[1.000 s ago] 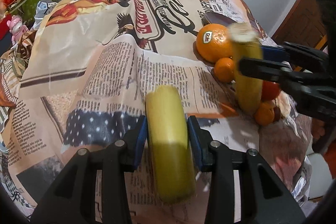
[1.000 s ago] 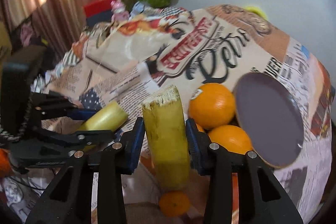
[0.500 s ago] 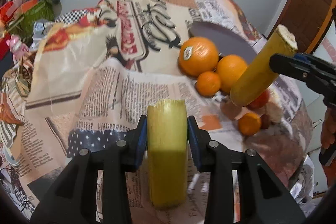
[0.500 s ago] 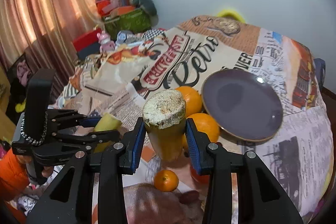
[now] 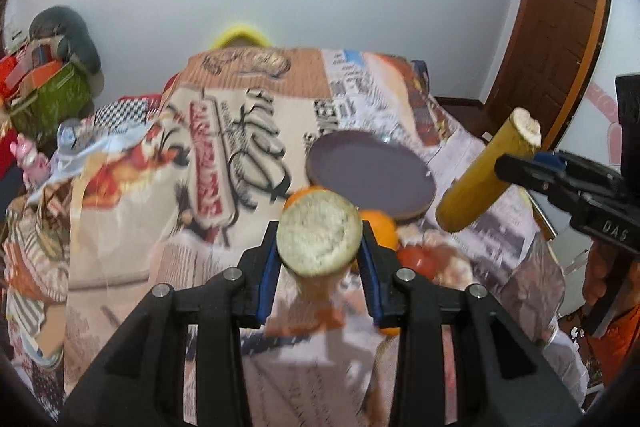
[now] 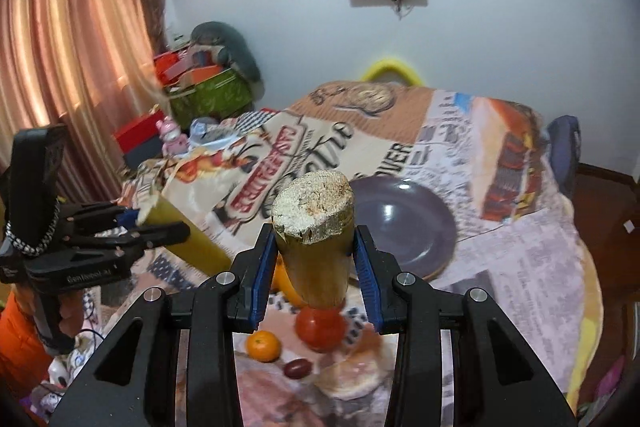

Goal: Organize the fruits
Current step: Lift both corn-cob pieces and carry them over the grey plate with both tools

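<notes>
Going left to right across the cloth-covered tabletop (image 6: 532,251): the left gripper (image 5: 320,259) has its jaws clamped on a yellow stalk piece (image 5: 318,239), cut end facing the camera, held in the air above the cloth. In the right wrist view the same piece (image 6: 188,239) sticks out of that gripper at the left edge, tilted.

Just past it, near the middle, the loose fruit lies in a small cluster: an orange (image 5: 380,227) partly hidden behind the jaws, a small tangerine (image 6: 263,345), a red tomato (image 6: 320,327) and a dark little fruit (image 6: 297,368), all on the cloth and none on the plate.

Beyond them sits the purple plate (image 6: 404,227), bare as far as can be seen.

Further right, the right gripper (image 6: 316,259) has its jaws closed on a second stalk piece (image 6: 314,227), upright with the rough cut end on top; from the left wrist view that piece (image 5: 480,183) hangs slanted over the tabletop's right side, beside the plate.

My reading: the sorting is at an early stage. Both stalk pieces are lifted but not set anywhere, nothing has reached the plate, and the round fruits have yet to be grouped or placed
</notes>
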